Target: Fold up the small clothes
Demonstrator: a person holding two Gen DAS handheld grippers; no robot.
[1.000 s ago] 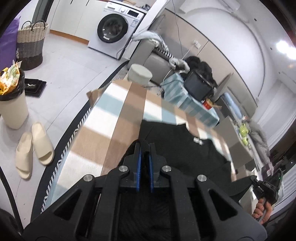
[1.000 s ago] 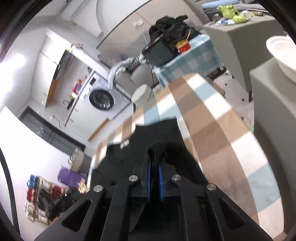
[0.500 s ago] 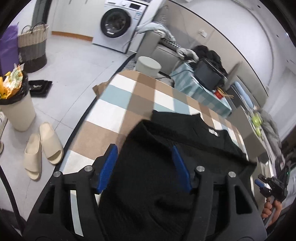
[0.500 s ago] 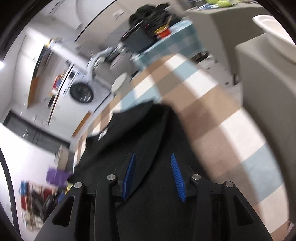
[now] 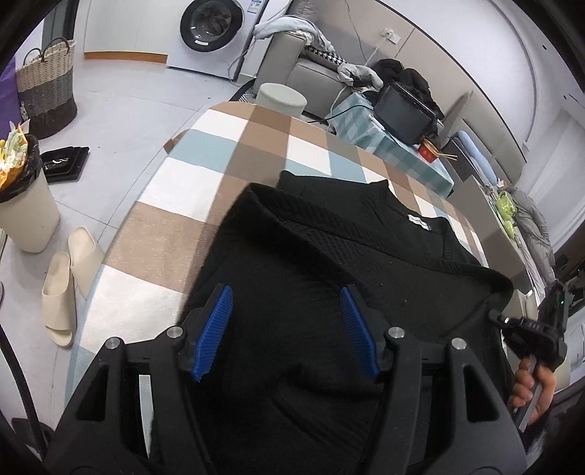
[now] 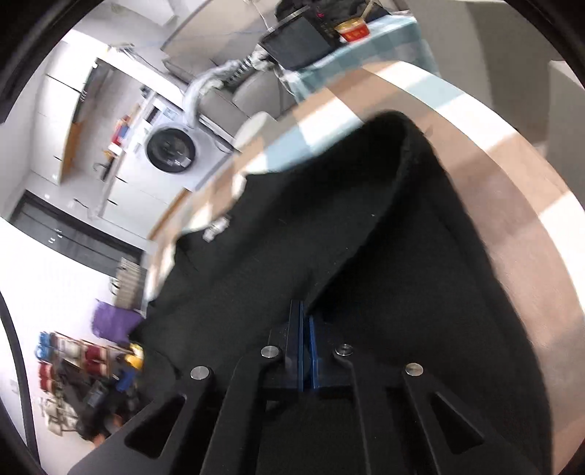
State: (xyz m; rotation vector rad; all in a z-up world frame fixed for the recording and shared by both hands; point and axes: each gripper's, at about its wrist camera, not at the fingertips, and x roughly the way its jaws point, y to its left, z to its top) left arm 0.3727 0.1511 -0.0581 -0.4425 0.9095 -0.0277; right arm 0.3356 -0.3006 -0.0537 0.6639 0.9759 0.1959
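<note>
1. Already folded once, a black knit garment [image 5: 365, 263] lies on the checked tablecloth [image 5: 204, 175]. Its collar and white label [image 5: 418, 221] point toward the far edge. A doubled layer runs across the near half.

2. Above that near layer hangs the left gripper [image 5: 285, 329]. Its blue pads [image 5: 214, 329] stand apart, with black knit showing between them but nothing pinched. The cloth there lies free on the table.

3. Over by the garment's right side, the right gripper [image 6: 304, 350] has its jaws shut together. A fold of black fabric starts just ahead of the tips. Motion blur leaves it unclear whether any cloth is caught between them.

4. Judged from this layout, the step in hand is the next fold: taking a fresh hold on the doubled edge.

5. To do it well, the open jaws should straddle both layers at the fold line near the table's left edge. A bite on the top layer alone would probably pull the stack apart.

6. Both hands should then travel level and together, so the hem lands square on the collar end.

7. Beyond the table's left edge lie pale slippers [image 5: 69, 277], a bin [image 5: 25, 208] and a woven basket [image 5: 45, 87]. A washing machine [image 5: 214, 27] stands at the back.
</note>
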